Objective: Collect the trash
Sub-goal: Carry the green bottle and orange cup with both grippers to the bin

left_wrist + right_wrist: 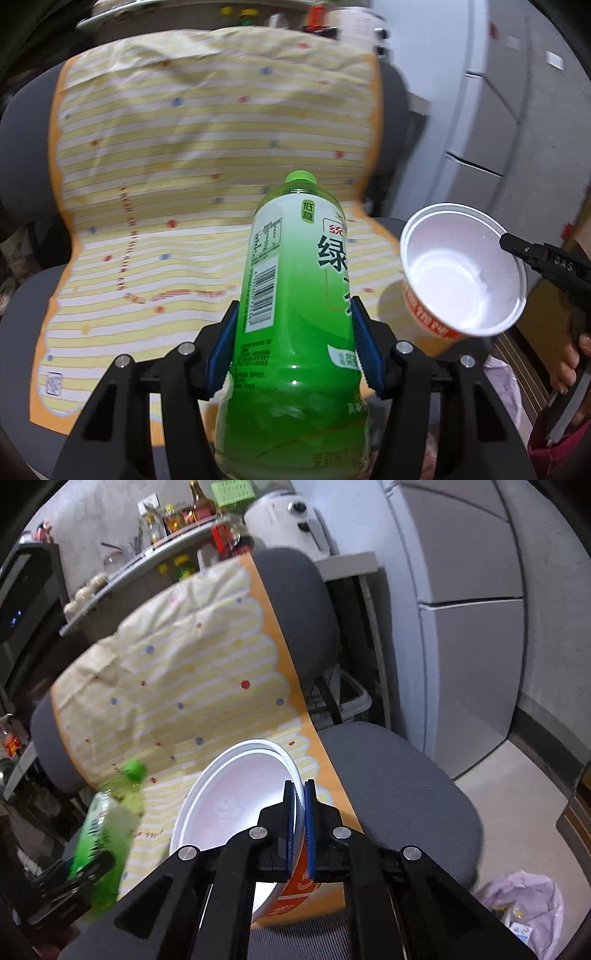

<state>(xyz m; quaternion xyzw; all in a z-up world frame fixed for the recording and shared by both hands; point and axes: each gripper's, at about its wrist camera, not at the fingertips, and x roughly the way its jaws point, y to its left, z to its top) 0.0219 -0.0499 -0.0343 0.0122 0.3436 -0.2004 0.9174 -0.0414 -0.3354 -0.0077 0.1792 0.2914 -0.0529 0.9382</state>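
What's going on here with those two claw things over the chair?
A person is clearing trash with a handheld gripper in each hand. The left gripper is shut on a green tea bottle, held roughly upright above the striped yellow cover draped over an office chair. The right gripper pinches the rim of an empty white noodle cup, tilted on its side. A pale trash bag with litter in it sits on the floor beside the chair.

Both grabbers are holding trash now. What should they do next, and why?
Probably carry the cup to the trash bag on the floor. The right gripper already pinches the cup's rim, the left gripper grips the green bottle, both lifted off the chair.
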